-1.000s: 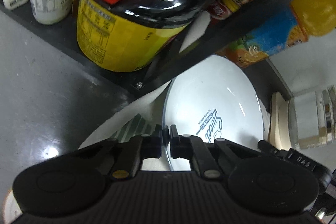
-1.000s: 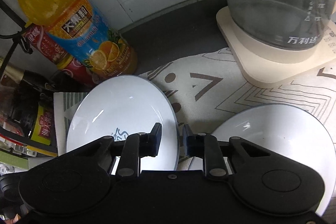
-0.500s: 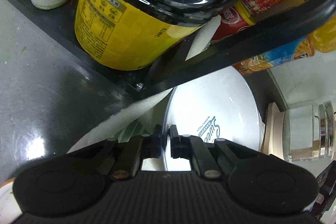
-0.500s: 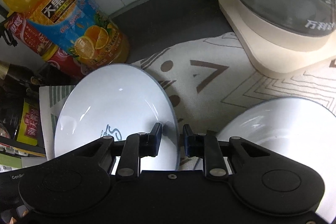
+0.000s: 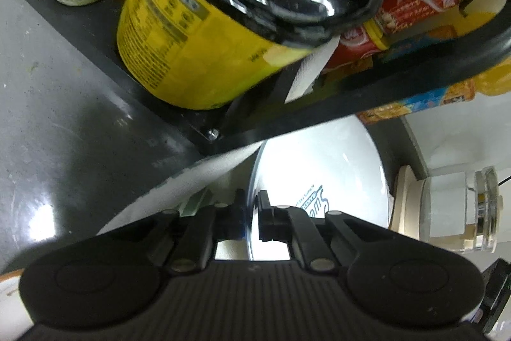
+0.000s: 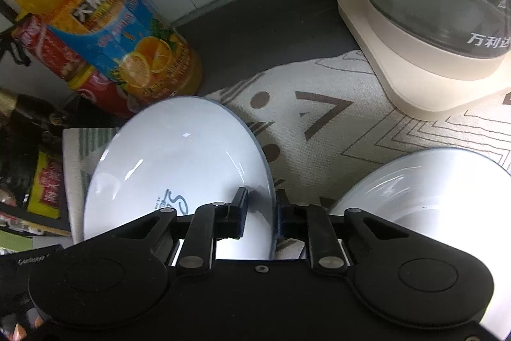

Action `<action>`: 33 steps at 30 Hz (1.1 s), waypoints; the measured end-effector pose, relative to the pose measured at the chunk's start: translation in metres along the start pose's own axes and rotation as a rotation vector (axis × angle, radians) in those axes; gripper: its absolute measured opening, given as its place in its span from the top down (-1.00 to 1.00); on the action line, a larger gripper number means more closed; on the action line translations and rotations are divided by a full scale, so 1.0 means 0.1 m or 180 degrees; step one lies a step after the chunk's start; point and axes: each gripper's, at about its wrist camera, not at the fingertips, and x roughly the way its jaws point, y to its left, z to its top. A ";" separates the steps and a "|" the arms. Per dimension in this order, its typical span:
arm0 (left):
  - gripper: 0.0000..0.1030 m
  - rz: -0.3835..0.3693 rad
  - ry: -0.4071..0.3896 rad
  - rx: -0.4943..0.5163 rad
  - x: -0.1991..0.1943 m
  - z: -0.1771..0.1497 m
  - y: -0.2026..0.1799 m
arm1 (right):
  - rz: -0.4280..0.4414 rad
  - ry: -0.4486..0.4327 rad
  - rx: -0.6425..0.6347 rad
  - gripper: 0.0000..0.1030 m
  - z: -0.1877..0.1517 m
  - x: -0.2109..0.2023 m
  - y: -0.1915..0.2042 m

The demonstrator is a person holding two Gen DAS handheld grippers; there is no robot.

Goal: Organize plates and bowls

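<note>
A white plate with blue lettering stands tilted on the patterned cloth, below the black rack. My left gripper is shut on its near rim, the edge pinched between both pads. In the right wrist view the same plate fills the left half. My right gripper straddles its right rim and its jaws are closing. One finger is over the plate's inside and the other outside, with a small gap still showing. A second white dish lies flat on the cloth to the right.
A black rack holding a yellow can and red bottles overhangs the plate. An orange juice bottle stands just behind it. A glass kettle on a cream base sits at the back right on the cloth. To the left lies the grey counter.
The left gripper has rolled a little while keeping its pinch on the rim. In the right view the plate has grown larger and the fingers have drawn slightly closer around its rim.
</note>
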 end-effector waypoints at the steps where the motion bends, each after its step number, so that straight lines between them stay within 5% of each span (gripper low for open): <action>1: 0.92 -0.0002 -0.0009 0.0000 -0.02 0.01 0.01 | 0.0062 -0.0025 0.0021 0.79 -0.01 -0.04 -0.01; 33: 0.92 -0.0034 -0.0294 0.0027 -1.37 -0.79 0.28 | 0.0790 -0.0150 -0.0476 0.82 -0.79 -1.13 0.04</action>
